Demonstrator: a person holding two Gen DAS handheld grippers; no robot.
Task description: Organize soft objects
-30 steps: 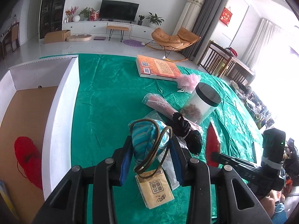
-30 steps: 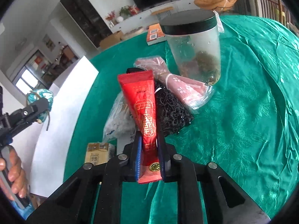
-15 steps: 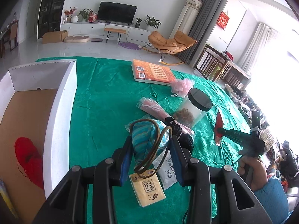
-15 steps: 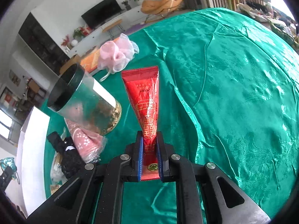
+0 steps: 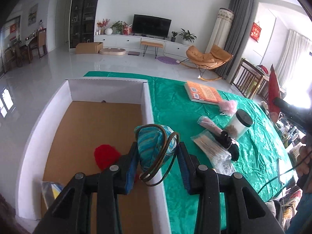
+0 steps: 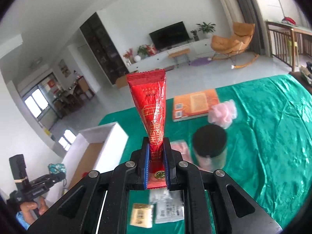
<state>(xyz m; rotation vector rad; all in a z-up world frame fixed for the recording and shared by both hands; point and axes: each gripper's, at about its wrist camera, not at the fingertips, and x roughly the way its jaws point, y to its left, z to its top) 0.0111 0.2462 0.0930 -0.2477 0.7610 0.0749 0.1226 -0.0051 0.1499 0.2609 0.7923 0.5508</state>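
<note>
— Since a second ago the left claw (image 5: 157, 154) has swung from above the green desk (image 5: 251, 150) to the box (image 5: 147, 105), and the right claw (image 6: 156, 157) has lifted its sachet (image 6: 151, 105) well clear of the pile. What does the left wrist view give?

— Left claw closed on the teal pouch (image 5: 151, 146), its brown strap looping out in front. The pouch hangs right over the box's near wall — half above the cardboard floor, half above the cloth. Inside the box a red yarn ball (image 5: 105, 156) lies just left of the claw, and a plastic bag (image 5: 51, 192) sits in the near corner. At the far right of this view the other claw shows up high, with the sachet edge-on.

— And the right wrist view?

— Right claw clamped on the lower end of the red sachet, whose long axis runs straight out along the fingers, sealed edge farthest away. Below it on the desk stand the jar (image 6: 210, 144), a pink puff (image 6: 223, 113) and a book (image 6: 195, 105). The box lies well off to the left, with the left claw and its pouch beside it.

— So which goes first?

— The left one, I'd judge: its pouch needs only a small shift left to clear the wall before release. The sachet has the whole pile to cross leftward.
</note>
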